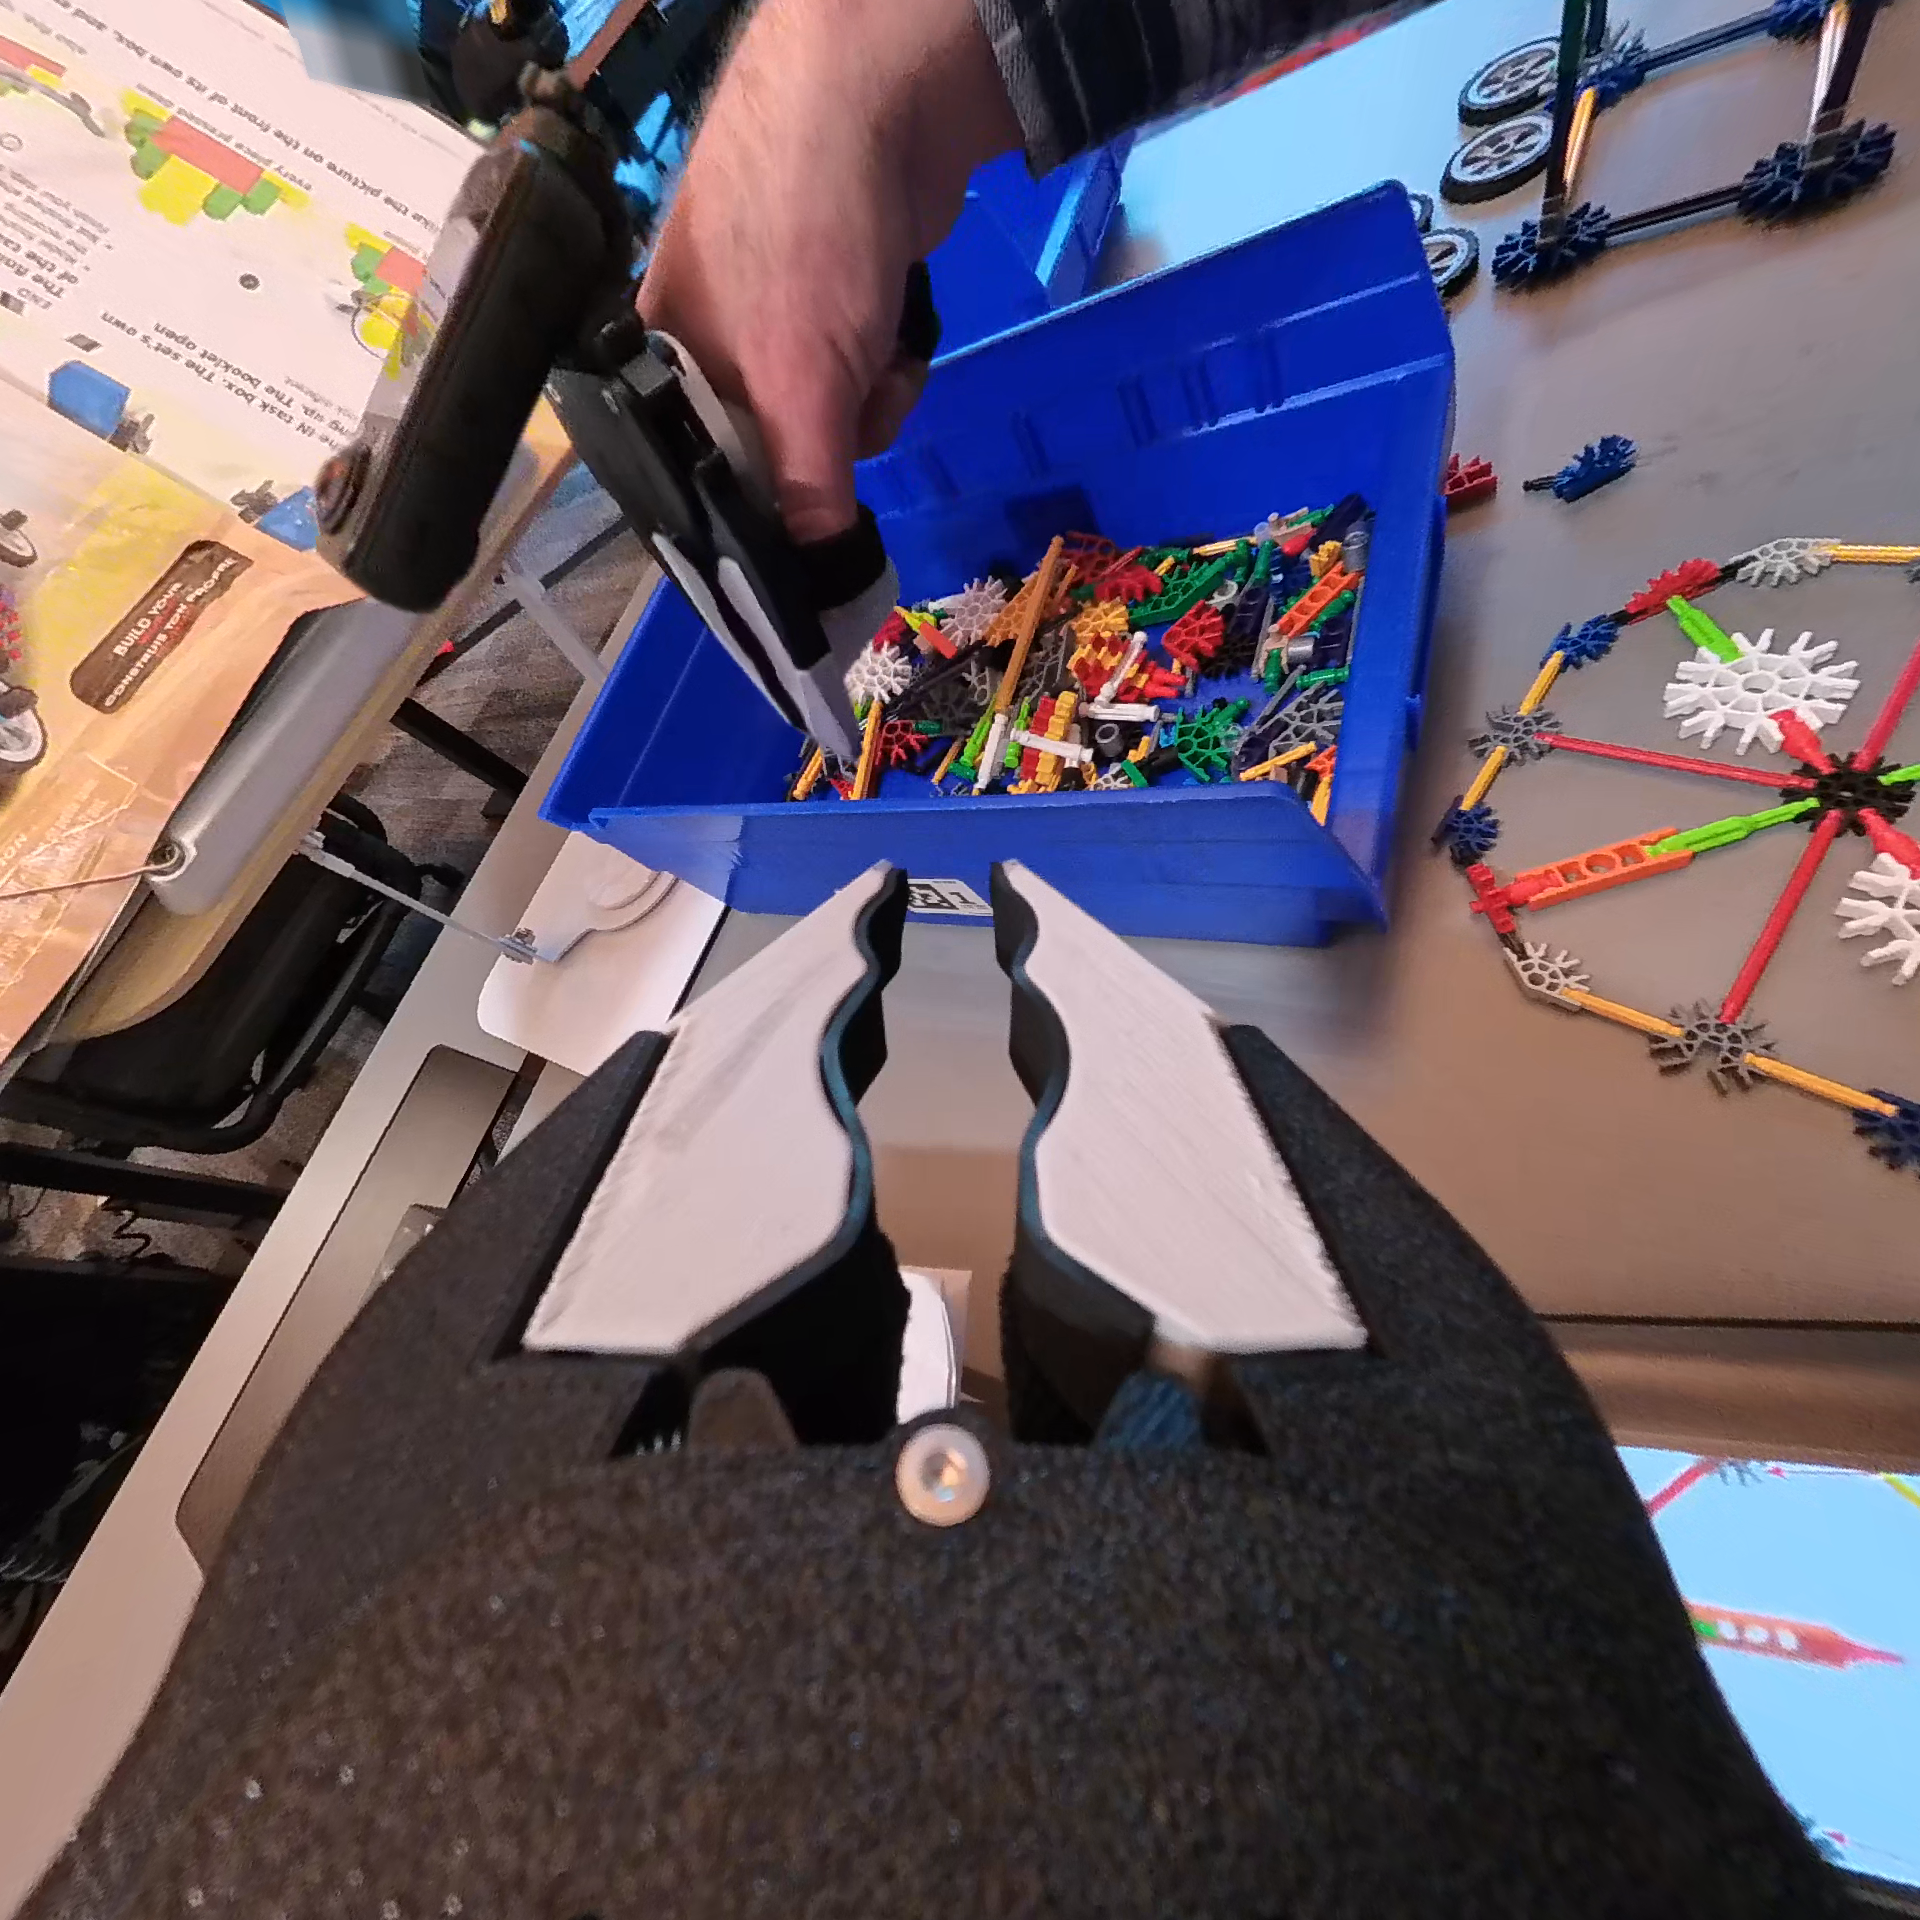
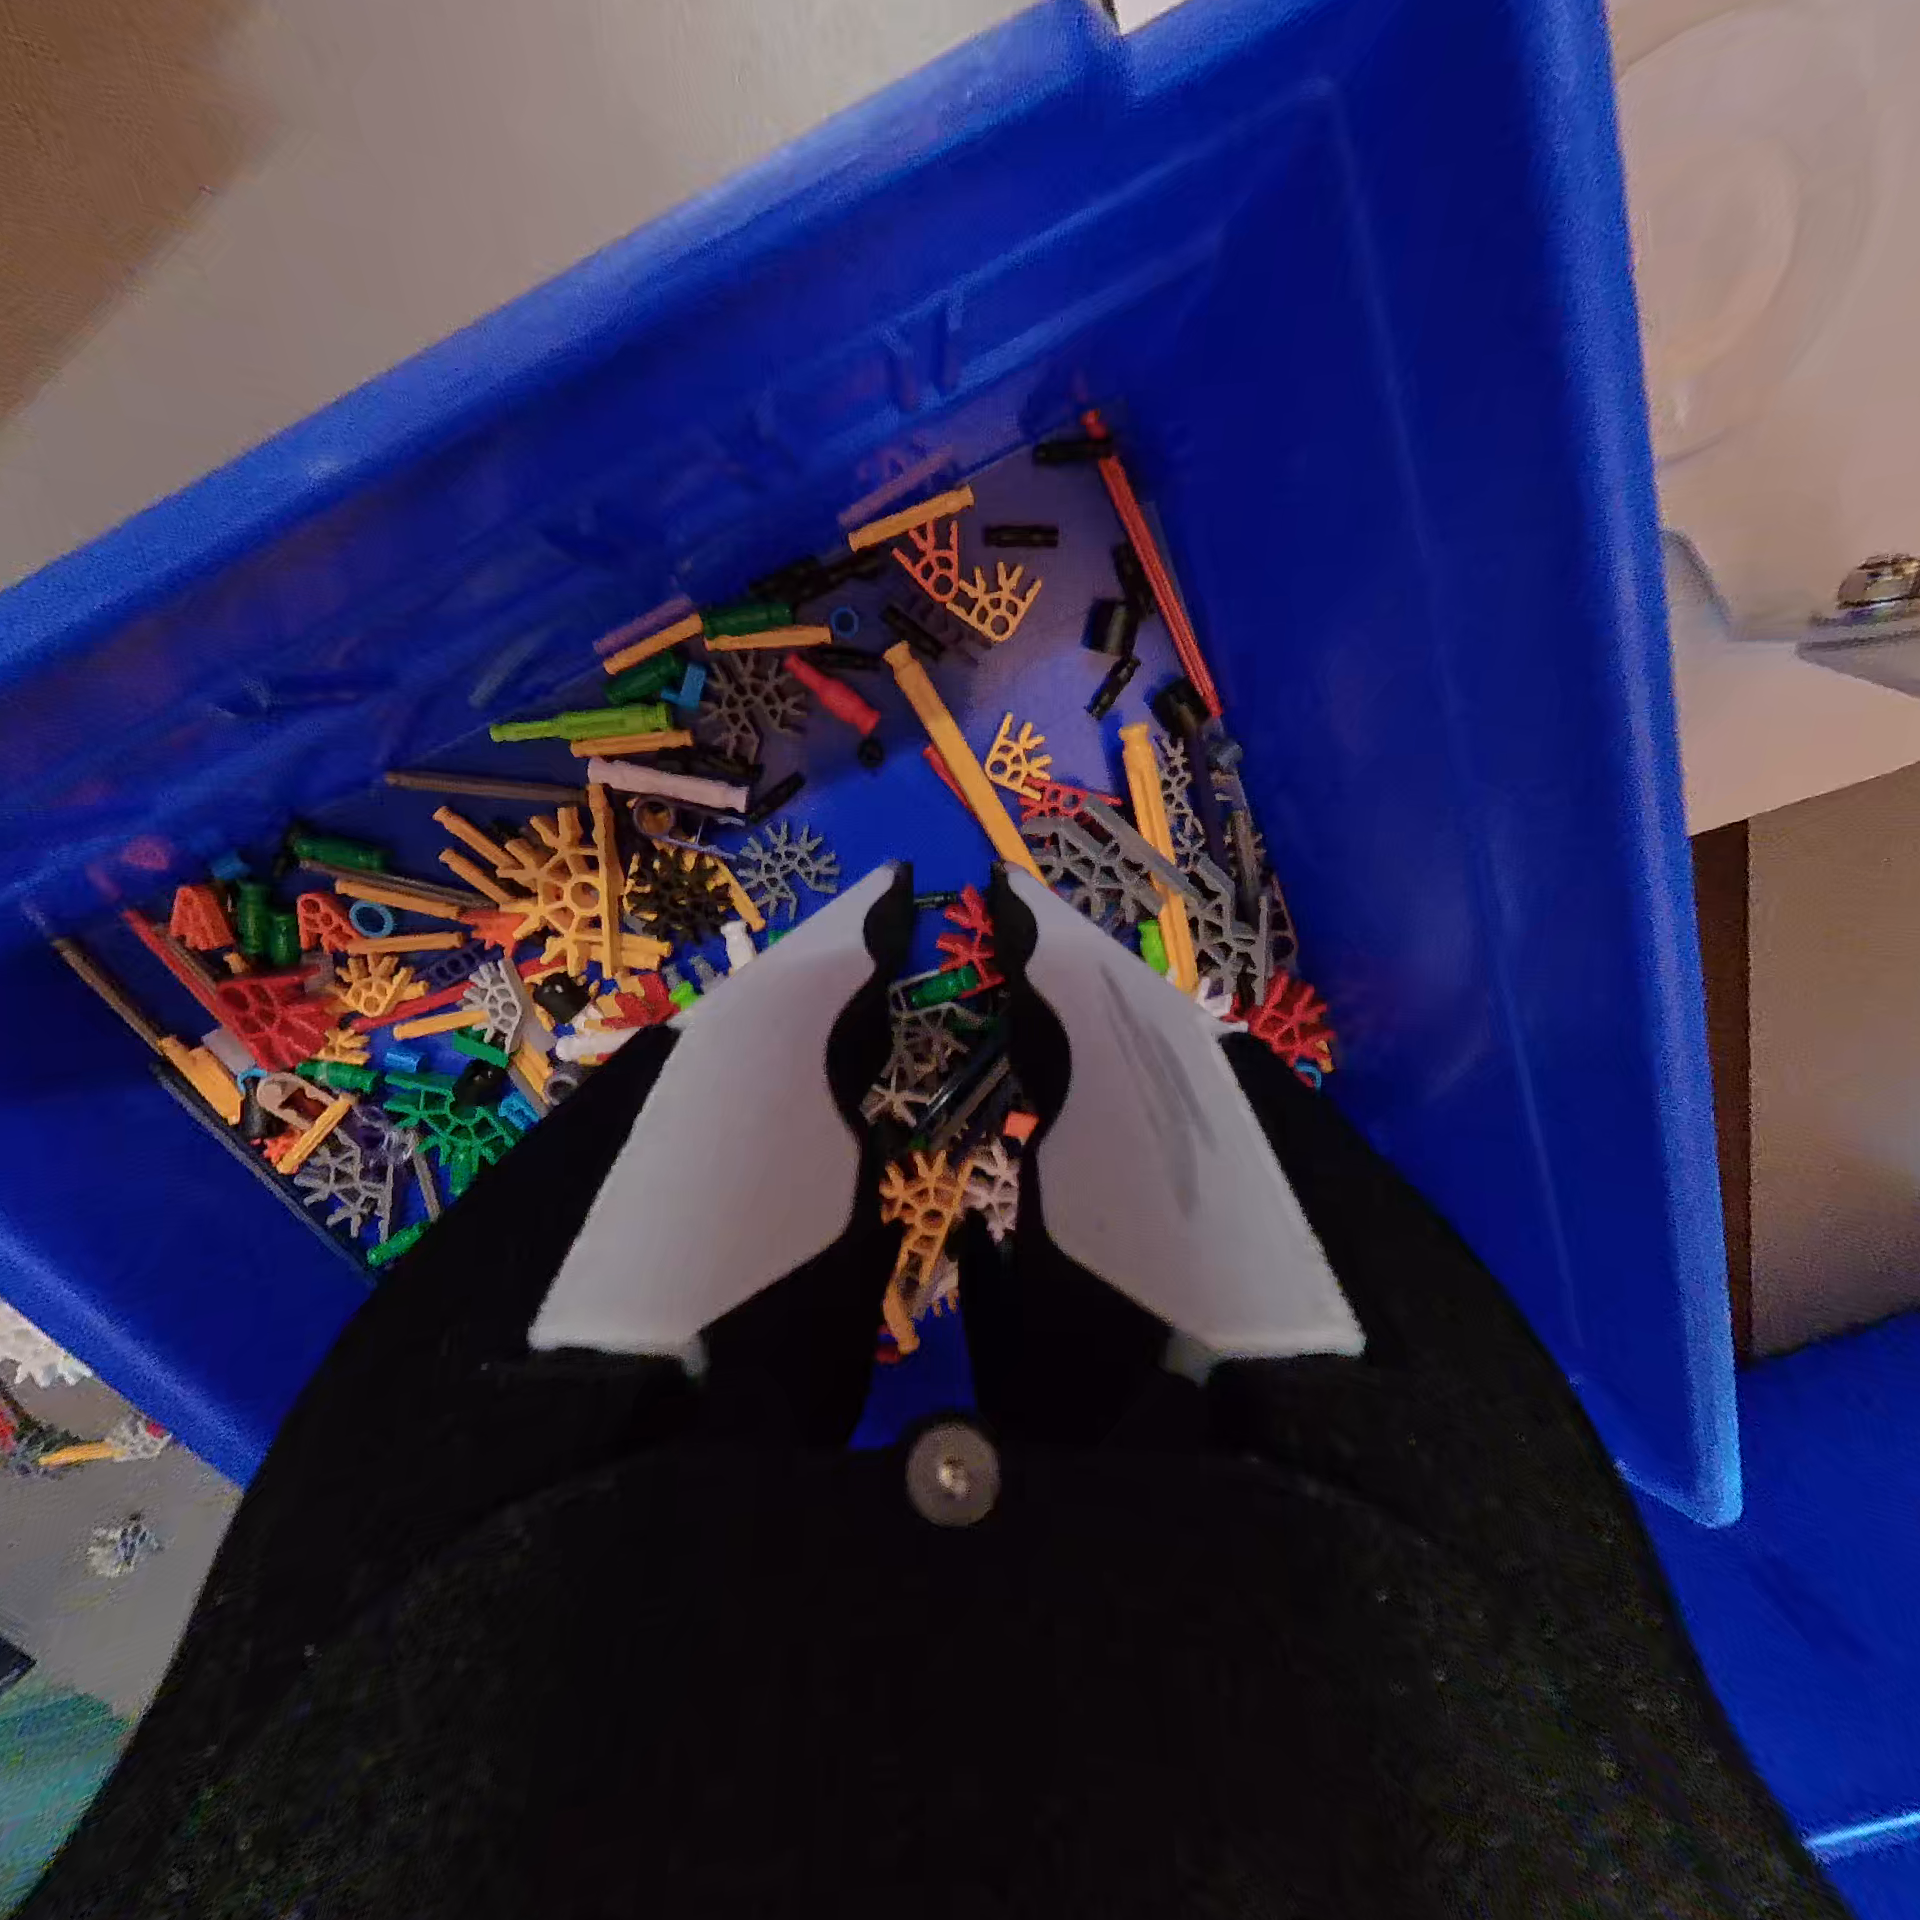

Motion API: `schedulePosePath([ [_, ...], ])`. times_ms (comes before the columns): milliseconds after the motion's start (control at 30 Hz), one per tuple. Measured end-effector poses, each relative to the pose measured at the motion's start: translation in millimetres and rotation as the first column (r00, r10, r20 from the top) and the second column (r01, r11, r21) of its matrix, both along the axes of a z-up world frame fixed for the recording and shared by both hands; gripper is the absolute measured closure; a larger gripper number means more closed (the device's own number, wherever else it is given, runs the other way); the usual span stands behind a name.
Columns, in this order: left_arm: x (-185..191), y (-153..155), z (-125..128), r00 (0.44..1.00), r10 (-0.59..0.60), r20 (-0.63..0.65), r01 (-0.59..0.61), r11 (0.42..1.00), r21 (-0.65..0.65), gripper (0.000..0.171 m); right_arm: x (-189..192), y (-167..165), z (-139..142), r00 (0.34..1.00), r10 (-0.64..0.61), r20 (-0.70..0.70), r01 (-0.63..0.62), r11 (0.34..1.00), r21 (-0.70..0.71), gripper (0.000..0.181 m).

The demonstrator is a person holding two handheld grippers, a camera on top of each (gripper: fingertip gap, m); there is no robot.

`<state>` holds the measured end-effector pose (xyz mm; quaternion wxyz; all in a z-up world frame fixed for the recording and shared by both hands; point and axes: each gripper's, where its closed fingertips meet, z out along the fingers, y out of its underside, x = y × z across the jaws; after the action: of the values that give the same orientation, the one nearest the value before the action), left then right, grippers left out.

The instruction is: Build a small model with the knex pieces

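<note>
A blue plastic bin (image 1: 1039, 857) stands on the table and holds a pile of small coloured rods and connectors (image 1: 1091, 675). My left gripper (image 1: 945, 883) is open and empty, and hovers just in front of the bin's near wall. A hand holds my right gripper (image 1: 836, 732) with its tips down in the left end of the pile. In the right wrist view the right gripper (image 2: 951, 888) is narrowly open inside the bin (image 2: 1351, 520). A red connector (image 2: 968, 935) and a short green rod (image 2: 940, 985) lie under the gap. A large yellow connector (image 2: 577, 894) lies to the left.
A partly built wheel of rods and connectors (image 1: 1766, 790) lies right of the bin. A rod frame with black wheels (image 1: 1662, 156) stands at the back right. Loose red (image 1: 1470, 478) and blue (image 1: 1590, 468) connectors lie between them. An open booklet (image 1: 156, 260) stands at the left, a screen (image 1: 1787, 1642) at the lower right. Left tips to right tips: about 20 cm.
</note>
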<state>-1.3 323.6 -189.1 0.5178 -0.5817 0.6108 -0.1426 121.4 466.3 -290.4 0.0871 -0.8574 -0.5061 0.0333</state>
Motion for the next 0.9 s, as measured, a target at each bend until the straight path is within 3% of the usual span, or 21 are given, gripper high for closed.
schedulePosePath([
  [267,0,0,-1,1.000,0.000,-0.002,0.000,1.000,0.000,0.156,7,-37,6,0.987,0.140,0.081,-0.133,0.987,-0.095,0.165],
  [533,0,0,-1,1.000,-0.001,0.000,0.001,1.000,-0.004,0.156,-19,-104,7,0.938,0.345,-0.037,-0.344,0.910,-0.230,0.165],
  [667,0,0,0,1.000,-0.002,0.002,0.002,1.000,-0.005,0.156,-21,-132,-5,0.918,0.395,-0.039,-0.387,0.867,-0.314,0.166],
  [800,0,0,0,1.000,-0.002,0.004,0.002,1.000,-0.005,0.156,-11,-137,-22,0.922,0.387,0.004,-0.360,0.862,-0.356,0.173],
  [833,0,0,0,1.000,-0.002,0.004,0.002,1.000,-0.005,0.156,-10,-130,-25,0.933,0.361,0.017,-0.334,0.879,-0.341,0.181],
  [900,0,0,0,1.000,-0.002,0.004,0.002,1.000,-0.005,0.156,-4,-107,-25,0.956,0.286,0.062,-0.260,0.927,-0.270,0.180],
])
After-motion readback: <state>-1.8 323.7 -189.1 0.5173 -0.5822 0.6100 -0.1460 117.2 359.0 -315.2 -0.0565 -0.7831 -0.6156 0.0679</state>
